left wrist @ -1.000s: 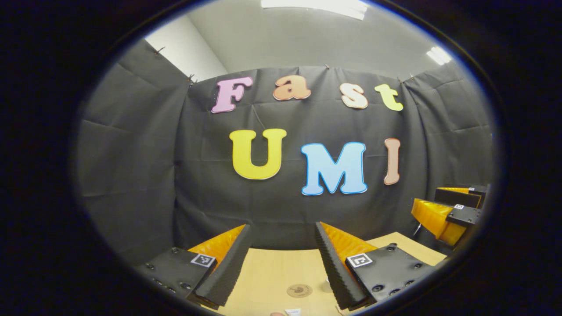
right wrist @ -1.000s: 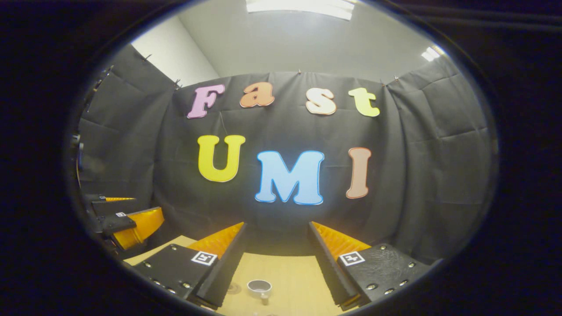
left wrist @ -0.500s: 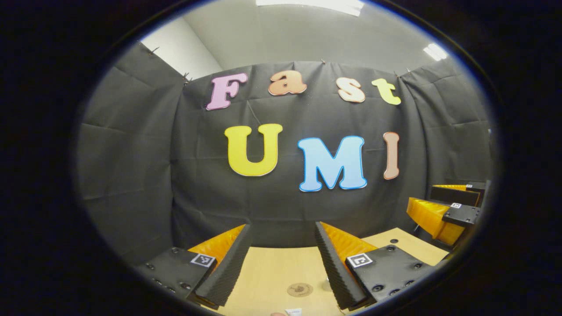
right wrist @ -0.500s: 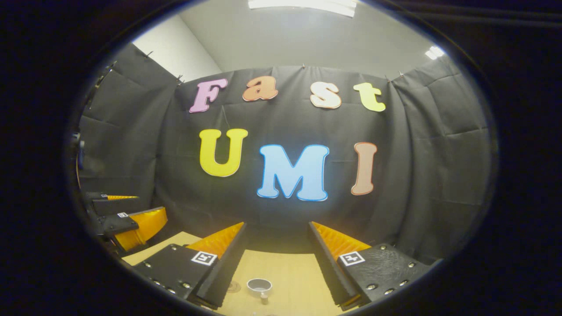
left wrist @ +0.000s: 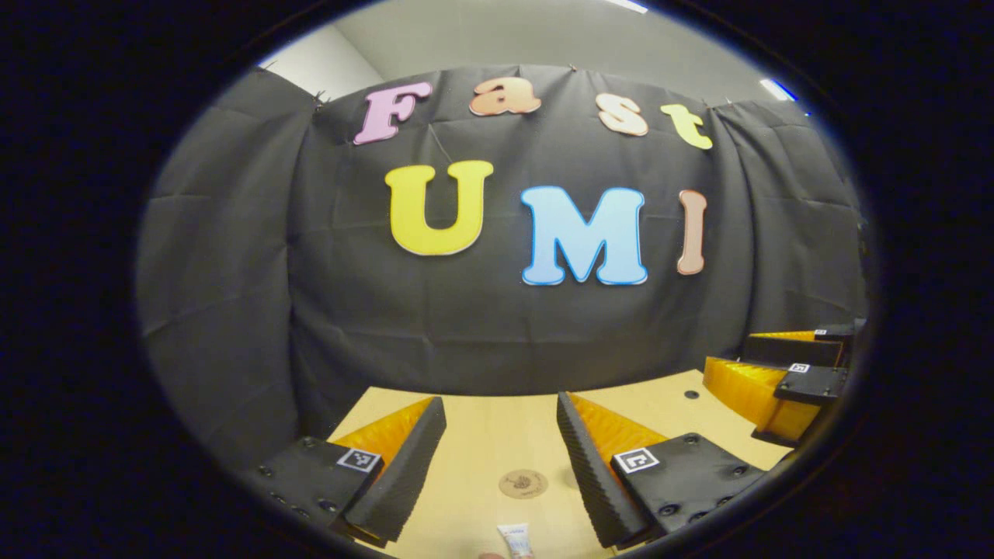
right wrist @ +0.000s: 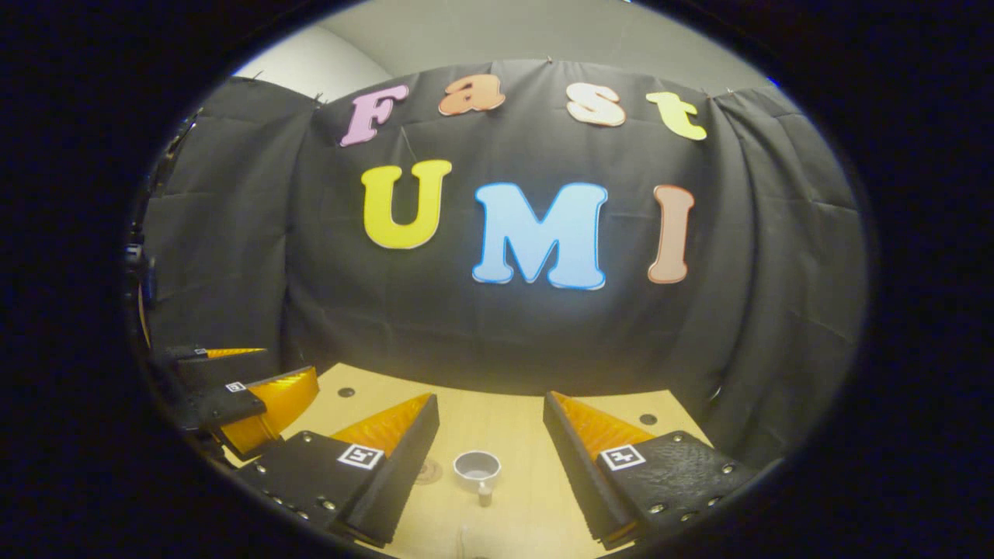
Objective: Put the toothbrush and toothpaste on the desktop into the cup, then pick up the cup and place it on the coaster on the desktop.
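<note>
One cup (right wrist: 477,466) stands upright on the wooden desktop (right wrist: 528,505), seen in the right gripper view between that gripper's two fingers but farther off and touched by neither. It is pale and round-mouthed, and nothing can be made out inside it. Just in front of it, on the near side, stands one small upright object (right wrist: 484,494), too small to identify. One round brown coaster (left wrist: 523,484) lies flat on the desktop in the left gripper view, with nothing on it; the same coaster (right wrist: 428,471) peeks out just left of the cup in the right gripper view, partly behind a finger. One white toothpaste tube (left wrist: 516,539) lies at the bottom edge of the left gripper view, near the coaster and apart from it. The toothbrush cannot be picked out with certainty.

The left gripper (left wrist: 498,466) hangs above the desktop with its jaws wide apart, holding nothing. The right gripper (right wrist: 488,466) is likewise spread wide and empty. Each gripper also appears at the side of the other's view.
</note>
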Motion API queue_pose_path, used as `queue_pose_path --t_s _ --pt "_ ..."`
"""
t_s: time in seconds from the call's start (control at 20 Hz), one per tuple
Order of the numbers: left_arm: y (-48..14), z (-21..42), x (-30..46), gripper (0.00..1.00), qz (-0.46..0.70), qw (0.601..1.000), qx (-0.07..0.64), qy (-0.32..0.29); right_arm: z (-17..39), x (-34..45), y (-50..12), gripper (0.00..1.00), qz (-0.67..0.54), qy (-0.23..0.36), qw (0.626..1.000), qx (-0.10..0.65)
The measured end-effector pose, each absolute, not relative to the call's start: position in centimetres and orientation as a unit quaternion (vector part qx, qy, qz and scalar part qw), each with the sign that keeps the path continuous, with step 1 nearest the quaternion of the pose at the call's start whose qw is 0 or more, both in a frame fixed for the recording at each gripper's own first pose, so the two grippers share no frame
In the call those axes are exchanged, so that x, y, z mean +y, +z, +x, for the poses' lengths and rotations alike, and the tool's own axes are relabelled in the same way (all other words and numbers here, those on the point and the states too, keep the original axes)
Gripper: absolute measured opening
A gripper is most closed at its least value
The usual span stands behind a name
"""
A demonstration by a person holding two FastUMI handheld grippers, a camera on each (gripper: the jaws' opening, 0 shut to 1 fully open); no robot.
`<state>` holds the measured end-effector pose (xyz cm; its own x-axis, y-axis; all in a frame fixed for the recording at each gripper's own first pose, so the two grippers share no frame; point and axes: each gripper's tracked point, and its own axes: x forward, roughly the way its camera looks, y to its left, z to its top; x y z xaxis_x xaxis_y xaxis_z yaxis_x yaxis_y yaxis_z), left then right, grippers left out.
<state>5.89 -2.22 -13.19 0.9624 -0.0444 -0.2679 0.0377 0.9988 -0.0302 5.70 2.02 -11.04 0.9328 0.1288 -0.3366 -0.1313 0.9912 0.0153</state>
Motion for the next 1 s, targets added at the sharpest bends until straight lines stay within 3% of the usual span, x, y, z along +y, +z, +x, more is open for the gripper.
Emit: queue_pose_path --t_s 0.6,1.0 --pt "-30.9 2.7 -2.9 0.93 -0.045 0.937 0.343 -0.039 0.8 3.5 -25.8 0.86 -0.003 0.086 0.92 0.383" --pt "-39.6 -1.8 -2.5 0.94 -0.056 0.889 0.453 -0.031 -2.9 3.9 -32.0 0.87 -0.008 0.088 0.876 0.475"
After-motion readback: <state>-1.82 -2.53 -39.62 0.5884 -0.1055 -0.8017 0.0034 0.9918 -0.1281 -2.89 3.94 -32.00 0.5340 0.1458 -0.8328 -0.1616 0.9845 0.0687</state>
